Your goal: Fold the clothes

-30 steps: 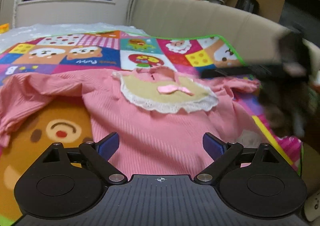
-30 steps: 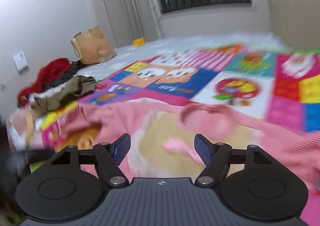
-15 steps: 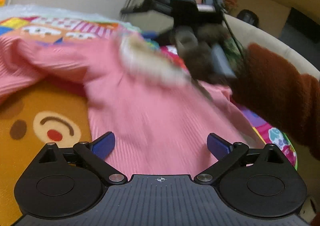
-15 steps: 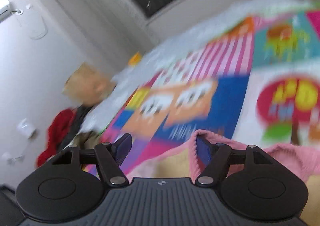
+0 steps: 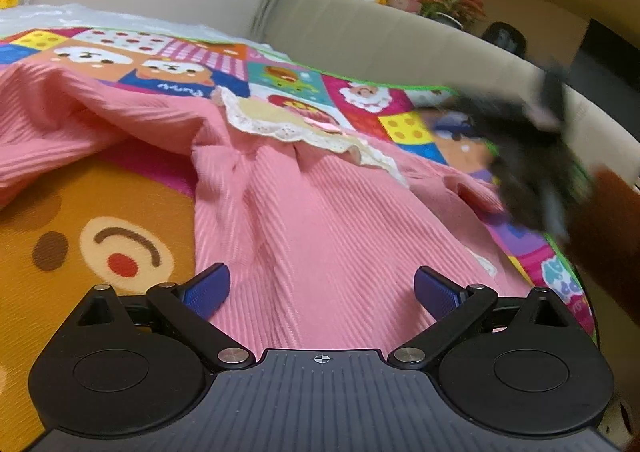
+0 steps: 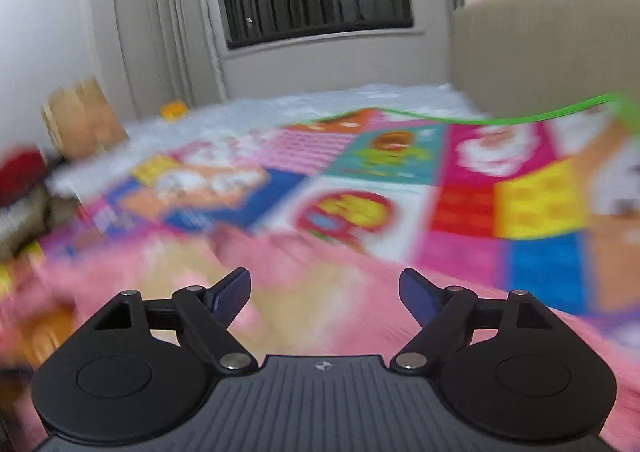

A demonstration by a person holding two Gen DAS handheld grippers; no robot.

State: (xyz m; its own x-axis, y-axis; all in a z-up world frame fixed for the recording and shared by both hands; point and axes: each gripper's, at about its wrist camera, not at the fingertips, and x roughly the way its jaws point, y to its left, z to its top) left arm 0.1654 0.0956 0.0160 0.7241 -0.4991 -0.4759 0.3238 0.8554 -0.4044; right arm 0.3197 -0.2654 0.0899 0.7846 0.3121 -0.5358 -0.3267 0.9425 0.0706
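Jaws spread on the left gripper [image 5: 320,288], opening on the right gripper [image 6: 324,290], above rumpled pink ribbed top [image 5: 320,219].

Pink ribbed garment [image 5: 320,219] lies spread on a colourful cartoon play mat [image 5: 120,219], front side up. Cream bib collar [image 5: 296,127] with white lace trim sits at the far end, small pink bow on it; collar is rumpled and partly flipped. One sleeve [image 5: 68,123] extends to the left, bunched in loose folds. Other sleeve [image 5: 468,191] lies crumpled at the right. Body fabric shows lengthwise creases, not flat. Right wrist view is blurred: same garment [image 6: 360,312] fills the foreground.
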